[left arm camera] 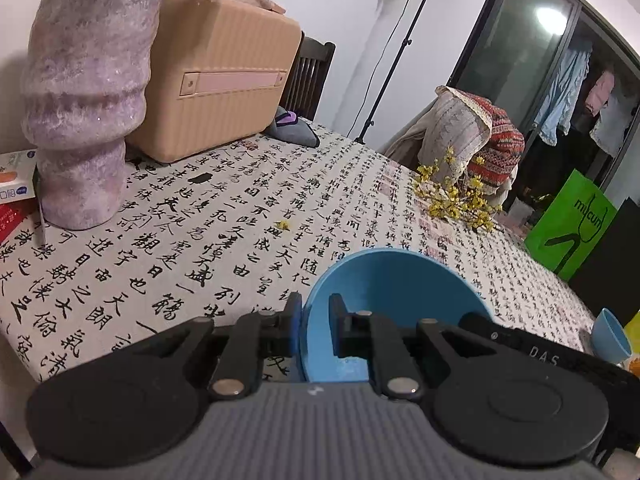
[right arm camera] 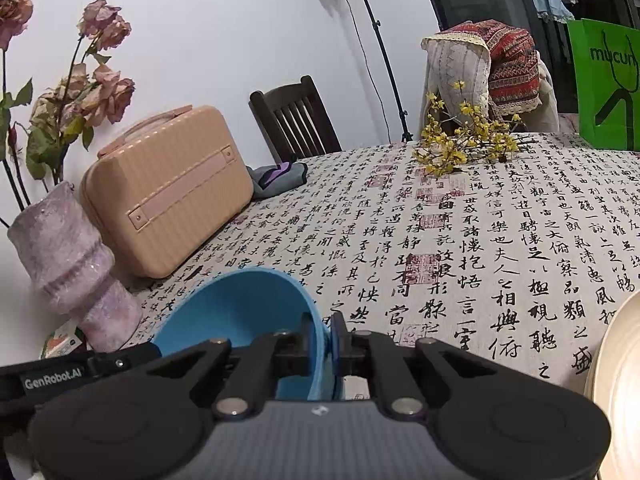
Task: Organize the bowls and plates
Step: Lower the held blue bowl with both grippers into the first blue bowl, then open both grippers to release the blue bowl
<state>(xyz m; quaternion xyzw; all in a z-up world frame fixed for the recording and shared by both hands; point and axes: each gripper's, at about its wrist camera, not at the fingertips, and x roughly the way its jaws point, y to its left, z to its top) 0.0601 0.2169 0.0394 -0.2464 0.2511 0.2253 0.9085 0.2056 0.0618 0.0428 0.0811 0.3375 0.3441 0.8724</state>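
Note:
A blue bowl (left arm camera: pixel 392 288) hangs just above the calligraphy-print tablecloth (left arm camera: pixel 200 240). My left gripper (left arm camera: pixel 316 320) is shut on its left rim, one pad outside the wall and one inside. In the right wrist view my right gripper (right arm camera: pixel 323 336) is shut on the right rim of a blue bowl (right arm camera: pixel 240 312), which looks like the same bowl. The other gripper's black body shows beside the bowl in each view. A second, smaller blue bowl (left arm camera: pixel 610 336) sits tilted at the far right. A cream plate (right arm camera: pixel 616 380) shows at the right edge.
A mauve vase (left arm camera: pixel 80 120) with dried roses and a beige case (left arm camera: pixel 224 72) stand at the back left. A grey cloth (left arm camera: pixel 292 128) lies behind. Yellow flower sprigs (left arm camera: pixel 452 196) lie at the far edge, near a draped chair and a green bag (left arm camera: pixel 572 224).

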